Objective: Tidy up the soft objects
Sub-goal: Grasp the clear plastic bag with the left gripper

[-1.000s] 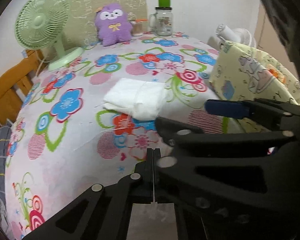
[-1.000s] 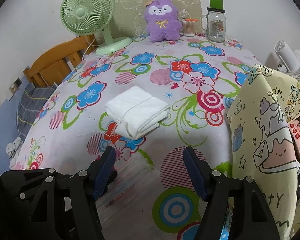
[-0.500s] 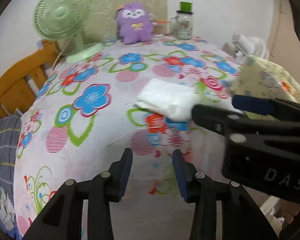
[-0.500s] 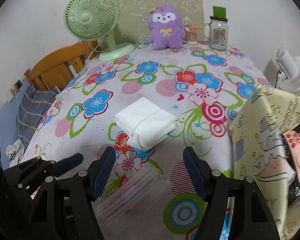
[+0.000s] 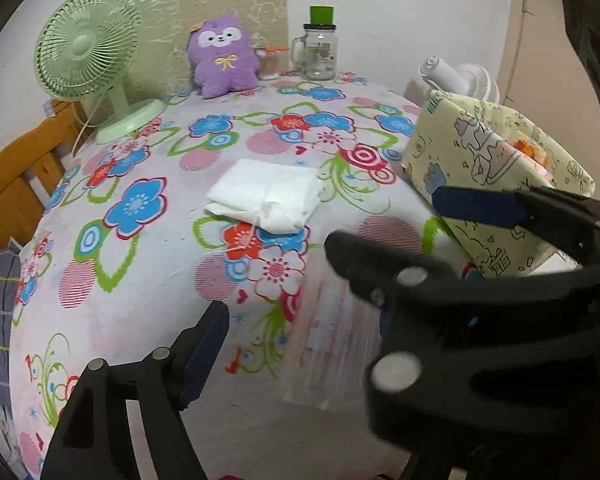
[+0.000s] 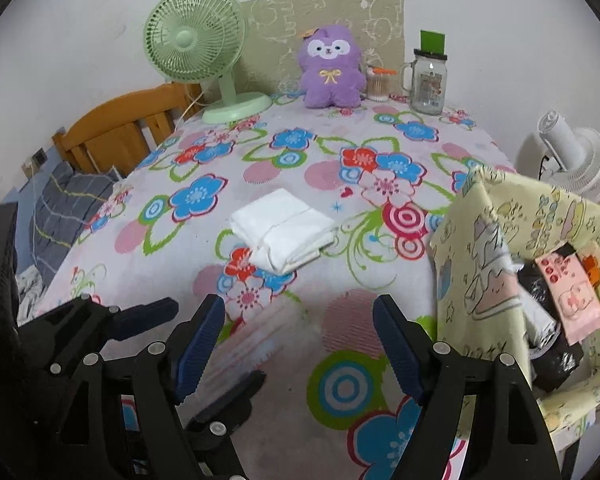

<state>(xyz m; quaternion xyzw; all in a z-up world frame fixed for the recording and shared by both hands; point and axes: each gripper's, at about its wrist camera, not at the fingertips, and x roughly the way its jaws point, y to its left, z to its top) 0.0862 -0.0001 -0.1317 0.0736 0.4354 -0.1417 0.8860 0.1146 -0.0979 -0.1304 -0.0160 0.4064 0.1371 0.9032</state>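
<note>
The left gripper (image 5: pixel 300 340) jaws have just been opened wide, the clear plastic packet (image 6: pixel 256 344) is left released on the bench (image 5: pixel 148 280) beneath both grippers, the right gripper (image 6: pixel 300 340) is also held wide and empty, so the folded white cloth (image 6: pixel 284 234) ahead is likely next.

Plain white wall (image 6: pixel 80 40) all the way round, with a beige patterned board (image 6: pixel 328 16) leaning against it at the back of the table. The table wears a loud flower-print tablecloth (image 6: pixel 204 200), blue and red blooms with green swirls. A wooden chair (image 6: pixel 128 128) is pushed up to its left side, and past that lies some grey checked bedding (image 6: pixel 64 204). A mint-green desk fan (image 6: pixel 196 44) stands on the back left corner, and a white fan (image 6: pixel 576 160) sits off the right edge. Light is soft and even, no harsh shadows.
</note>
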